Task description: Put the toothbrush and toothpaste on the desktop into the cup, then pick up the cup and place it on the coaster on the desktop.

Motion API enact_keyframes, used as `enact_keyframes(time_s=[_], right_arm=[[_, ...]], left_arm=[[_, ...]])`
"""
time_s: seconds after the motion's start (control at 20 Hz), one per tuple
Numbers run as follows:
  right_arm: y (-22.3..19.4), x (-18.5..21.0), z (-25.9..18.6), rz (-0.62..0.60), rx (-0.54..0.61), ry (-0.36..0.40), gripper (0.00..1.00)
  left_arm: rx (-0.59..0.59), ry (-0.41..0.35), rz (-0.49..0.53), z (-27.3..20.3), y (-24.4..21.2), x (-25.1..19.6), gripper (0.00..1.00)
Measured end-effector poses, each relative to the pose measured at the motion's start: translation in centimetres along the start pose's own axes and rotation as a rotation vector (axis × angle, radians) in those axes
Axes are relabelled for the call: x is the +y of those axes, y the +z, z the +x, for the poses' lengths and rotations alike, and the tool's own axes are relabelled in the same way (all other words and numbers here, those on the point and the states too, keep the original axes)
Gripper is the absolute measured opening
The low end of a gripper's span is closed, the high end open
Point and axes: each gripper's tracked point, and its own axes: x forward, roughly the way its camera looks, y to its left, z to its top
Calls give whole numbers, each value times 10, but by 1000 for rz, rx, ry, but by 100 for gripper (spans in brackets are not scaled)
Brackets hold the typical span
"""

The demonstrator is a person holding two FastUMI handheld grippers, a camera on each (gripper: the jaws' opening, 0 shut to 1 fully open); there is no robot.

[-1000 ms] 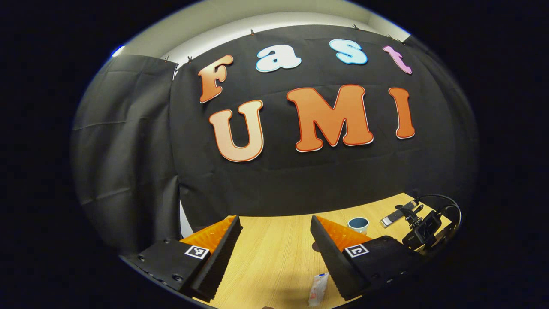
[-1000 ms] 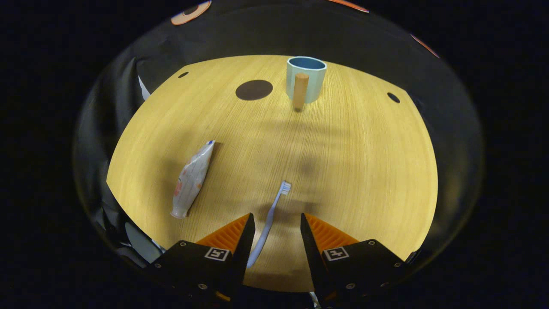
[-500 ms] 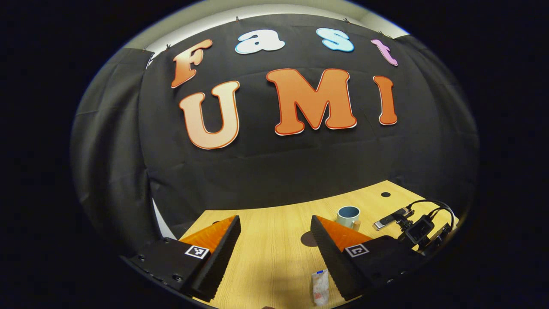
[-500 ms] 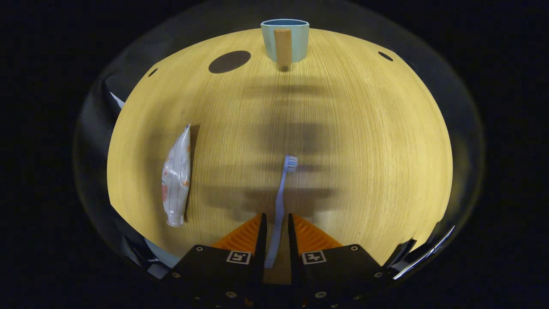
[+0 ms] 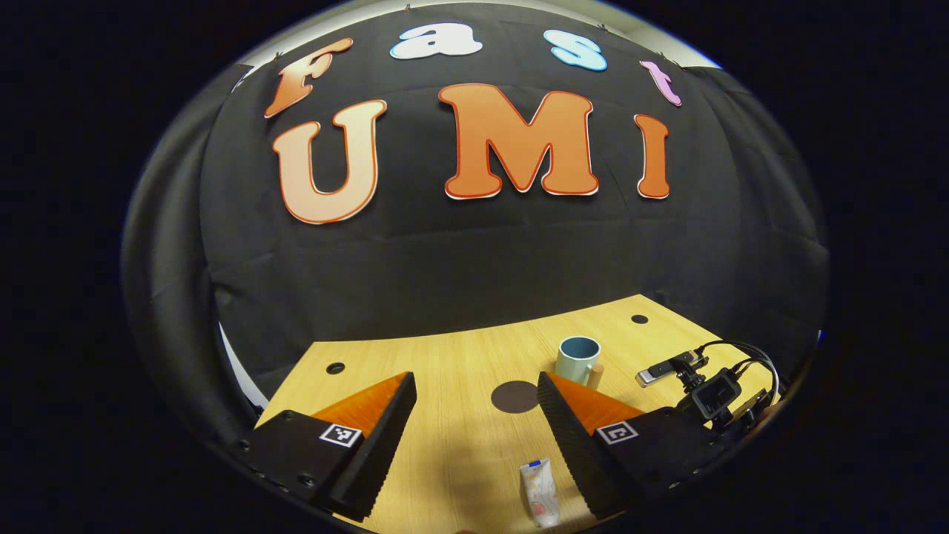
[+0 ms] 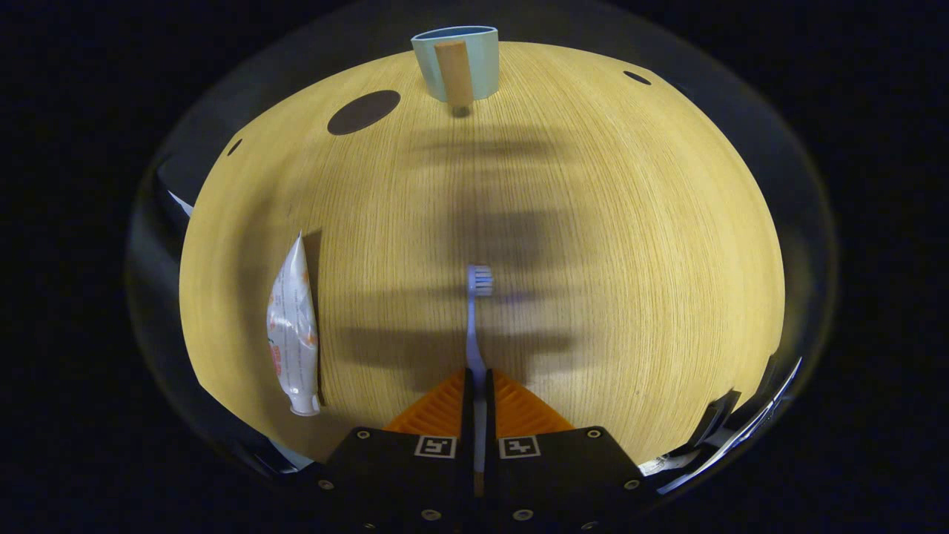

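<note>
The right gripper (image 6: 474,382) has its 2 orange fingers pinched together on the handle of the toothbrush (image 6: 472,326), which pokes straight out ahead of them with its bristled head pointing toward the cup (image 6: 454,61). Whether the brush has left the desktop (image 6: 630,245) I cannot tell; its shadow sits close under it. The cup, pale blue with a wooden handle facing this gripper, stands at the far side of the desk, well apart from the brush. The dark round coaster (image 6: 364,112) lies just to the left of the cup as the right gripper view has it, and the toothpaste (image 6: 292,328) lies flat well short of the cup, off to the left of the brush. The left gripper (image 5: 474,404) hangs with its jaws wide apart and nothing between them, and in its view the coaster sits just this side of the cup. To my eye the step in hand is carrying the brush to the cup. Done well, that means lifting clear of the wood first, holding the pinch firm so the thin handle cannot swivel, then tipping the brush upright above the cup's mouth and lowering it inside before letting go. I would come in from above, away from the wooden handle, since a nudge could slide or tip the light cup.
</note>
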Motion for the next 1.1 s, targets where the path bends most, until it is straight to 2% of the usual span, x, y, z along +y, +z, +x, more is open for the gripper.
enact_keyframes(time_s=[0.25, 0.6, 0.7, 0.9, 1.1], right_arm=[[1, 2, 0, 10, -36, 6, 5], [-5, 9, -9, 83, -69, 48, 5], [-2, 10, -14, 95, -87, 64, 5], [12, 5, -31, 85, -151, 95, 5], [30, -6, -47, 38, -234, 105, 4]], left_arm=[[35, -63, -25, 5, -14, -3, 99], [122, -132, -18, 14, -43, -8, 99], [178, -160, -17, 16, -55, -11, 99], [330, -222, -49, 27, -115, -35, 100], [498, -221, -97, 30, -172, -61, 98]])
